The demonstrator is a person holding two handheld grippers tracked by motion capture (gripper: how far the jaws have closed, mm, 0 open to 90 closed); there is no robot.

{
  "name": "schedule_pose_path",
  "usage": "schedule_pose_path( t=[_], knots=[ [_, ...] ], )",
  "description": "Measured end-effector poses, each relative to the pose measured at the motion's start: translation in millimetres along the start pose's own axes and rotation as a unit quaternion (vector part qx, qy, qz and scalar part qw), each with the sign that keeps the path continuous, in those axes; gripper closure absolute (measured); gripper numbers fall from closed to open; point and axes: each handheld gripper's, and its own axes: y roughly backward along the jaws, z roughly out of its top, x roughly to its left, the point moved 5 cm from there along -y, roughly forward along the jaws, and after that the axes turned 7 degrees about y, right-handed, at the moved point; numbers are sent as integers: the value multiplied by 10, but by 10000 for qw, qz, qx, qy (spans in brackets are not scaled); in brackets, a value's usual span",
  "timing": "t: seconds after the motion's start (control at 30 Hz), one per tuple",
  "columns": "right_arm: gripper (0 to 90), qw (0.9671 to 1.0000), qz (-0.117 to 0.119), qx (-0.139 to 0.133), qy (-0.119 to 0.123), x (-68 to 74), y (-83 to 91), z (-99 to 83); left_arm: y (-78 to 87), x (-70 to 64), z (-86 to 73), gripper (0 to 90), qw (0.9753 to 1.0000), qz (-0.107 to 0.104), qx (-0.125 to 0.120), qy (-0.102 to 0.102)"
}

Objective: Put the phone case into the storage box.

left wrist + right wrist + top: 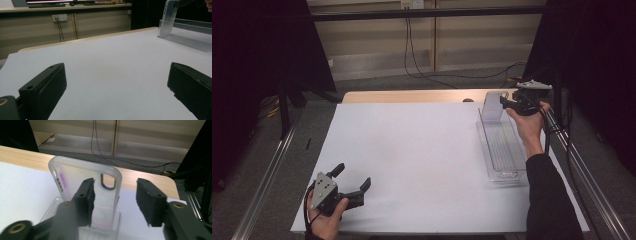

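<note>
**Right gripper at the phone case, left gripper idle**

In the high view, we held the left gripper point(352, 178) at seven o'clock on the white table point(412, 160), its fingers spread wide around nothing. Our right gripper point(505, 101) sat at two o'clock, at the clear phone case point(492, 106), which stood upright at the far end of a clear tray point(502, 150).

In the left gripper view, the fingers point(45, 90) stood far apart over bare table, the case point(168, 20) at one o'clock.

In the right gripper view, the fingers point(86, 200) were open on either side of the case's point(75, 187) right edge, the right one clear of it; we cannot tell whether the left one touched.
</note>
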Motion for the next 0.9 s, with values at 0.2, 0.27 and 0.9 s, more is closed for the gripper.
schedule_pose_path(
  t=[0.2, 0.27, 0.9],
  knots=[
    [245, 10000, 43, -27, -47, 5, 33, -24, -1, -3, 0, 22, 10000, 4, 18, -46],
    [162, 9999, -15, -56, -107, -10, 43, -25, -2, -3, 1, 22, 10000, -4, 15, -56],
    [94, 9997, 130, -156, -148, 13, 107, -104, -35, -8, -2, 23, 10000, 63, 19, 39]
  ],
)
